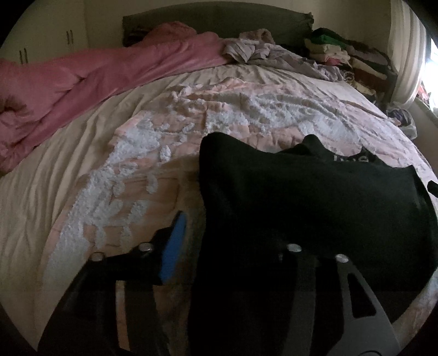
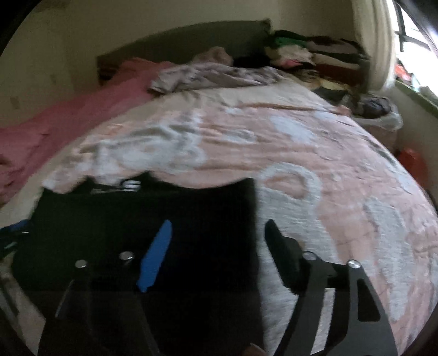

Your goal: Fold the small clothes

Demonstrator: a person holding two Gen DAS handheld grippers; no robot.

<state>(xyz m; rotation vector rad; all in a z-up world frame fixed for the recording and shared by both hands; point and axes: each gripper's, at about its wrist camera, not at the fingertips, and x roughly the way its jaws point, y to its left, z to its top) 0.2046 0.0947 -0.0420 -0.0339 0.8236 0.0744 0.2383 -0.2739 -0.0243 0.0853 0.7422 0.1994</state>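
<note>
Your left gripper [image 1: 219, 232] hangs over the near part of a bed, its blue-padded finger [image 1: 173, 246] in clear view and standing free of the cloth, with a gap of bedspread showing between pad and fabric. The other finger is buried under the black garment [image 1: 301, 197], which drapes across that side of the jaws and falls down between them toward the camera. The jaws stand partly apart; whether the hidden finger presses on the cloth cannot be told.

Your right gripper [image 2: 216, 246] has its jaws spread wide, gripping nothing. Its blue pad [image 2: 156, 260] sits above the black garment [image 2: 137, 232], while the bare black finger [image 2: 279, 257] sits past the garment's straight edge, over the bedspread. That edge runs up between the two fingers. The picture is blurred.

The garment lies flat on the pink and white tufted bedspread [image 1: 219, 109], reaching ahead of both sets of jaws, with pale lettering [image 2: 128, 186] near its far edge. Beyond the jaws, a pink blanket [image 1: 82, 82] runs along one side of the bed, a crumpled lilac cloth [image 1: 268, 52] lies near the dark headboard [image 1: 219, 24], and stacked clothes [image 1: 342, 54] are piled in the far corner beside a pale curtain [image 1: 405, 49].
</note>
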